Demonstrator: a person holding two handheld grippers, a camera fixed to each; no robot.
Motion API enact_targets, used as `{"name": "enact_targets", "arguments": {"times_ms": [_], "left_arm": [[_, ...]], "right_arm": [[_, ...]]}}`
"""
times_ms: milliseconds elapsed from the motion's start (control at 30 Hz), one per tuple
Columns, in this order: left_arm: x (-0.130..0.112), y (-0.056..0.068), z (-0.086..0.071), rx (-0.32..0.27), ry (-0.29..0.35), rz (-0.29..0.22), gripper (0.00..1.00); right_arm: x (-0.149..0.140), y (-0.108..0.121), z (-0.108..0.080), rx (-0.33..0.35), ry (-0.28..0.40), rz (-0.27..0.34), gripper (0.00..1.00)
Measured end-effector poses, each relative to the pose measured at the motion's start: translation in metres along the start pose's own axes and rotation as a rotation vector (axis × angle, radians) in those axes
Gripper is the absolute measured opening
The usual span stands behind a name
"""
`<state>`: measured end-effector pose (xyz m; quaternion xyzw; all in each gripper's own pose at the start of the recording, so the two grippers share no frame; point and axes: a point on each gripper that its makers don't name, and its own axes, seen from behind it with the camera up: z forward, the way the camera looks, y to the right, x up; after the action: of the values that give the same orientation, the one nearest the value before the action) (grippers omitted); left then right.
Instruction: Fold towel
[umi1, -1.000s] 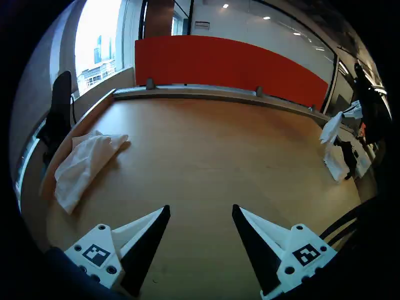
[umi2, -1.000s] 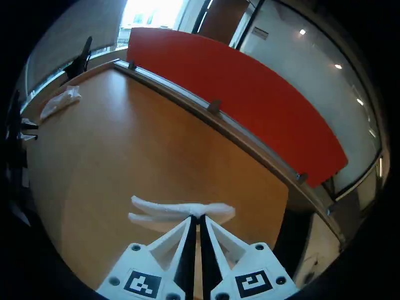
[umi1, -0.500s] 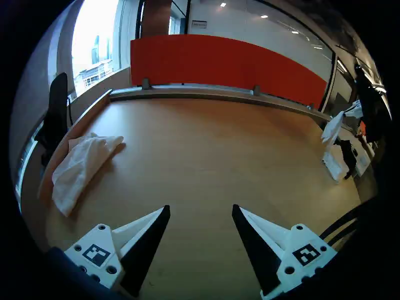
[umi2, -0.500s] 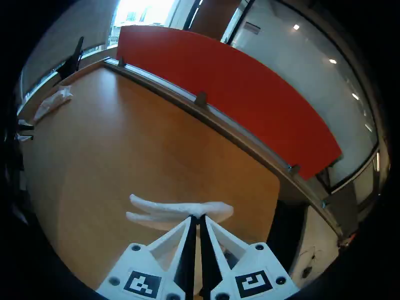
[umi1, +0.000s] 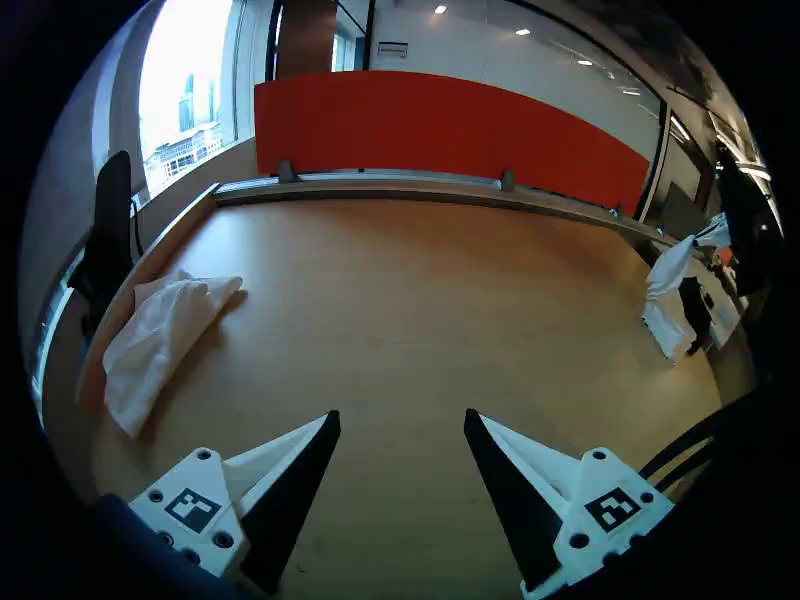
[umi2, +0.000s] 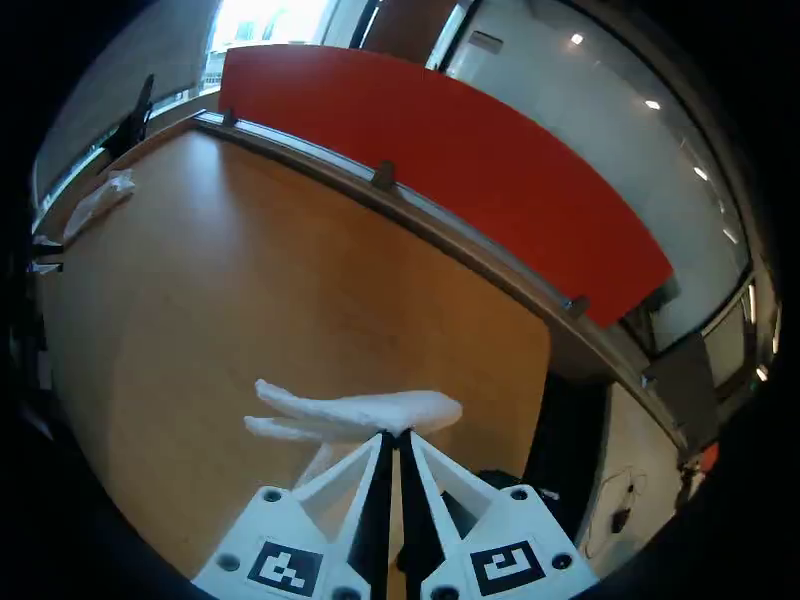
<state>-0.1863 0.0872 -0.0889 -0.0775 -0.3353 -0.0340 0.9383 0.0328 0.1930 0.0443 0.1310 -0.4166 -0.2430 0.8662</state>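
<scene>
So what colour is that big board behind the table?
The board is bright red, clearest in the right gripper view.

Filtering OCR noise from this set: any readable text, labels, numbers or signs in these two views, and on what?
No text can be read.
The wall sign above the red partition: too small to read.
The square markers on the left gripper and right gripper: black-and-white patterns, no letters or numbers.

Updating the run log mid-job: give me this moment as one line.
left claw: open, empty | right claw: shut on white towel | second towel: crumpled on table
</scene>
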Motion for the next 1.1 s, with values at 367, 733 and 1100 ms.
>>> {"name": "enact_targets", "arguments": {"times_ms": [367, 733, 1100], "left_arm": [[0.0, 0.003, -0.001, -0.003, -0.002, 0.011, 0.92], [0.0, 0.008, -0.001, -0.006, -0.006, 0.027, 0.92], [-0.002, 0.008, -0.003, 0.0, -0.011, 0.03, 0.92]], "right_arm": [[-0.079, 0.008, -0.008, -0.024, -0.079, 0.078, 0.05], [-0.135, 0.005, 0.003, -0.029, -0.159, 0.144, 0.05], [-0.158, 0.008, 0.015, -0.047, -0.208, 0.176, 0.05]]}}
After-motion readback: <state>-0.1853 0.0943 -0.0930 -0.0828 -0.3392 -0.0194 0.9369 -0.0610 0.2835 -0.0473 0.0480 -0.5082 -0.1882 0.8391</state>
